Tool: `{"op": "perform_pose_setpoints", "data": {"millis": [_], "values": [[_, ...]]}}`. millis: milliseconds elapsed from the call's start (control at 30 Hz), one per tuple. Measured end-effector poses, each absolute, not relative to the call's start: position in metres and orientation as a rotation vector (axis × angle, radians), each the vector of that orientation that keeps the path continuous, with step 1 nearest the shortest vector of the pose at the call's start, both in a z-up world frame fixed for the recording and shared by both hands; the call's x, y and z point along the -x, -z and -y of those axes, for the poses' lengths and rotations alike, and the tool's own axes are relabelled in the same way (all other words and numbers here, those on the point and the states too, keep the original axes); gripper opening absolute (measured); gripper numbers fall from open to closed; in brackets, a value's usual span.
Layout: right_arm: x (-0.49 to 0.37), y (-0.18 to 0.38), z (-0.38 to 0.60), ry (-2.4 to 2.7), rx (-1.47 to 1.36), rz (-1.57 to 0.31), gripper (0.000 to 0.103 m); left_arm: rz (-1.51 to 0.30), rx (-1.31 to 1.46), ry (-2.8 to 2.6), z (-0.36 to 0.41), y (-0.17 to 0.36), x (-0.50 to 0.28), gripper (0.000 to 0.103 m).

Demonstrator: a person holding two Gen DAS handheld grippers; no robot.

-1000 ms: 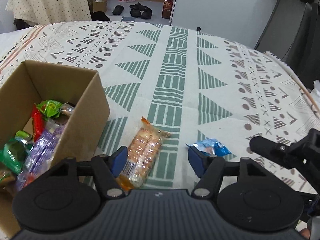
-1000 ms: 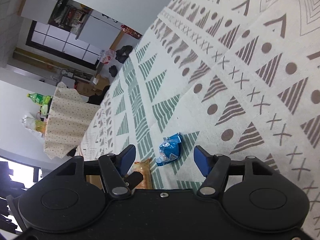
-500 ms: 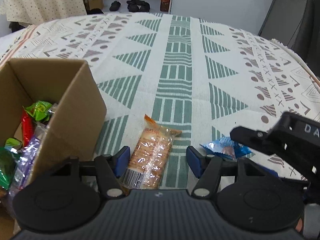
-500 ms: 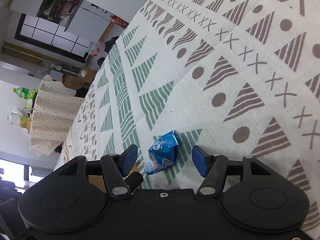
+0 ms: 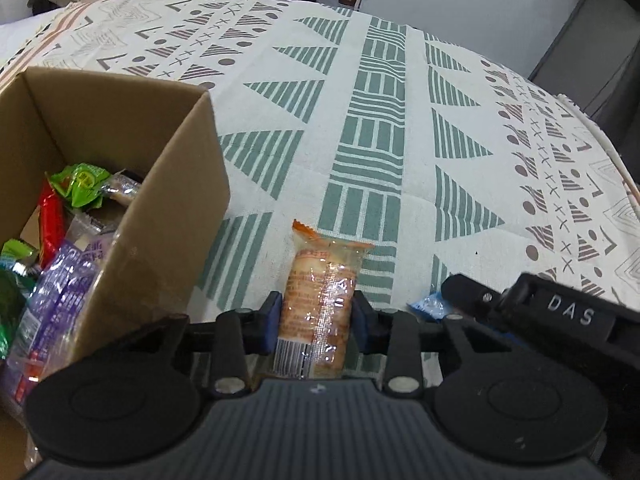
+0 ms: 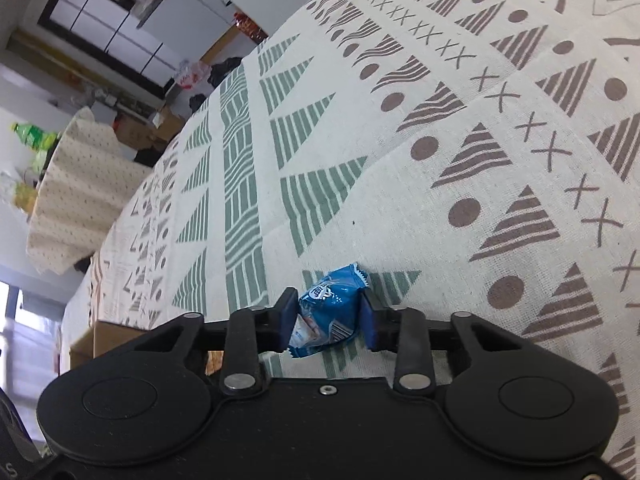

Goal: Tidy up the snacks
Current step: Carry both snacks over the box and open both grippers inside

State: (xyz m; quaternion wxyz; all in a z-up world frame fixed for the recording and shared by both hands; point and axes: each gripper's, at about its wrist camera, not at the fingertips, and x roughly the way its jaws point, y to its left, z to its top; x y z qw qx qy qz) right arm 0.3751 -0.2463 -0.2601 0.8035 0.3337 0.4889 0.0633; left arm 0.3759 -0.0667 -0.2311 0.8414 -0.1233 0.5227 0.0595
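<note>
while the left claw (image 5: 318, 320) pinches the orange cracker pack (image 5: 320, 304), the right claw (image 6: 328, 318) clamps the blue candy wrapper (image 6: 326, 310).

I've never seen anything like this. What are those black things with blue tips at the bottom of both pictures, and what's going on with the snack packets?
Those are two hand-held grippers, each a pair of blue-tipped fingers that a person squeezes shut. Each carries a wide-angle camera looking along its fingers, so each picture is that gripper's own view.

In the left view, the left gripper is closed around an orange cracker packet lying on the patterned tablecloth. Beside it stands a cardboard box already holding other wrapped snacks. The black piece at lower right is the other gripper.

In the right view, tilted sideways, the right gripper pinches a small blue snack packet, on the same cloth.

Likely both packets are headed for the box.
</note>
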Motion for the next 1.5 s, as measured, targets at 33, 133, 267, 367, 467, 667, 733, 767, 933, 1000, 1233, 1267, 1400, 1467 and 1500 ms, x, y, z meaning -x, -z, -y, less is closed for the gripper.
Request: {"op": "perform_pose_setpoints", "data": {"millis": [33,133,267,367,467,667,733,767,933,1000,1233,1267,1400,1467,1500], "values": [[-0.374,0.259,0.246,-0.138,-0.714,-1.05,0.029,-1.103,0.266,-0.128,0.066,0.23,-0.375,0.035],[-0.369,0.257,0.246,-0.15,-0.72,-1.055,0.028,-1.094,0.279,-0.136,0.065,0.224,-0.371,0.034],[-0.362,0.248,0.245,-0.175,-0.732,-1.049,0.028,-1.067,0.275,-0.146,0.065,0.208,-0.362,0.034],[-0.359,0.236,0.244,-0.203,-0.733,-1.024,0.028,-1.041,0.266,-0.14,0.068,0.194,-0.353,0.035],[-0.354,0.224,0.245,-0.228,-0.731,-0.997,0.028,-1.013,0.267,-0.146,0.066,0.179,-0.344,0.035],[-0.341,0.205,0.24,-0.279,-0.707,-0.953,0.028,-0.953,0.261,-0.155,0.059,0.15,-0.327,0.035],[-0.338,0.199,0.236,-0.307,-0.693,-0.934,0.028,-0.942,0.268,-0.162,0.055,0.143,-0.321,0.035],[-0.336,0.196,0.234,-0.316,-0.685,-0.929,0.028,-0.938,0.276,-0.167,0.052,0.139,-0.318,0.035],[-0.327,0.174,0.219,-0.381,-0.63,-0.882,0.028,-0.899,0.288,-0.198,0.034,0.12,-0.299,0.035],[-0.321,0.162,0.209,-0.416,-0.586,-0.848,0.028,-0.884,0.286,-0.208,0.025,0.112,-0.293,0.035],[-0.307,0.146,0.176,-0.518,-0.471,-0.798,0.028,-0.856,0.293,-0.242,-0.005,0.096,-0.275,0.035],[-0.305,0.143,0.172,-0.528,-0.455,-0.79,0.028,-0.853,0.292,-0.246,-0.01,0.094,-0.273,0.035],[-0.296,0.13,0.153,-0.569,-0.37,-0.739,0.028,-0.839,0.283,-0.253,-0.03,0.088,-0.265,0.035],[-0.292,0.125,0.144,-0.583,-0.317,-0.721,0.028,-0.843,0.28,-0.246,-0.039,0.087,-0.264,0.035],[-0.291,0.124,0.139,-0.595,-0.295,-0.718,0.028,-0.847,0.275,-0.242,-0.044,0.087,-0.264,0.035]]}}
